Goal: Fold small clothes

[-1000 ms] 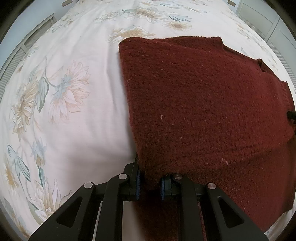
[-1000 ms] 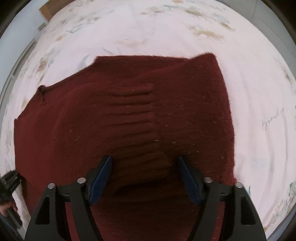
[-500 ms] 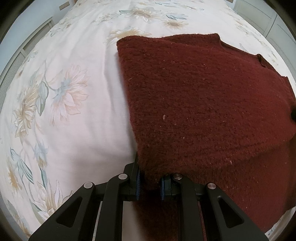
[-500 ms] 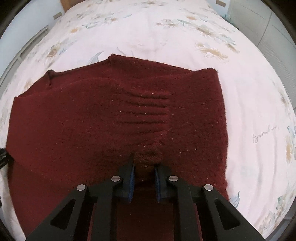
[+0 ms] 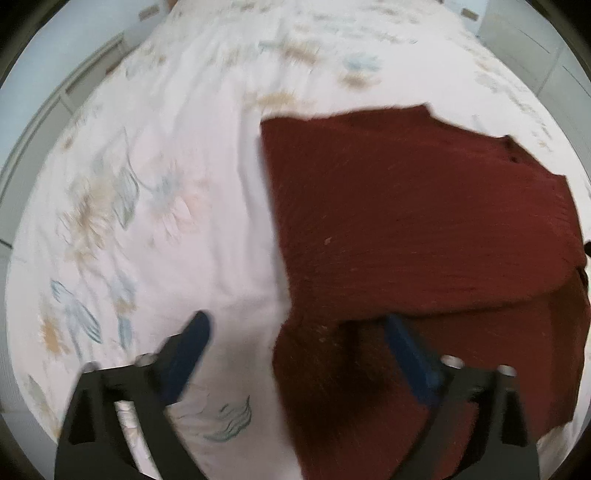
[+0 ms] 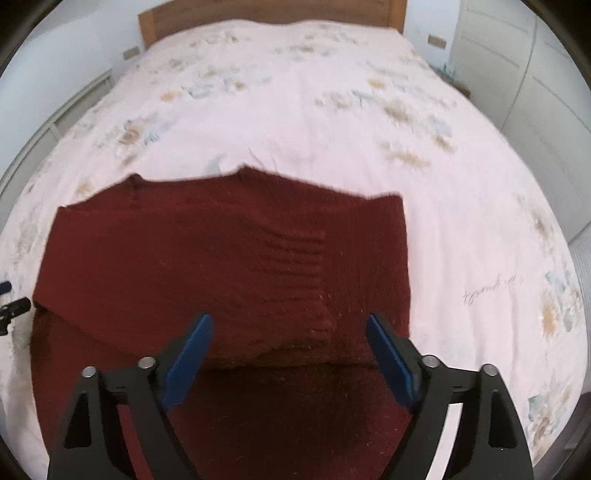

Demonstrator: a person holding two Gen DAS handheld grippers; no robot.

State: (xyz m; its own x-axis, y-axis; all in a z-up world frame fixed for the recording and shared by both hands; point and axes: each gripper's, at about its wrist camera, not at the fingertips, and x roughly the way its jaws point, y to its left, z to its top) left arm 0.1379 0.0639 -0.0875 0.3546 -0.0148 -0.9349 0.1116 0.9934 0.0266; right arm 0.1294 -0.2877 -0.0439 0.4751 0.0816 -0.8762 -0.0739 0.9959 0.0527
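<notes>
A dark red knitted sweater (image 5: 424, 229) lies on the bed with a layer folded over itself; in the right wrist view the sweater (image 6: 221, 258) shows a ribbed cuff on top. My left gripper (image 5: 295, 328) is open and empty, its jaws astride the sweater's near left corner. My right gripper (image 6: 288, 328) is open and empty, just above the fold's near edge.
The bed has a white floral sheet (image 5: 147, 184) that spreads left of the sweater and beyond it (image 6: 295, 110). A wooden headboard (image 6: 266, 11) stands at the far end. White cupboards (image 6: 535, 92) line the right side. The left gripper's tips (image 6: 14, 306) show at the left edge.
Both grippers have opened and let go of the sweater, then pulled back and up. The folded layer now rests on the sweater.
</notes>
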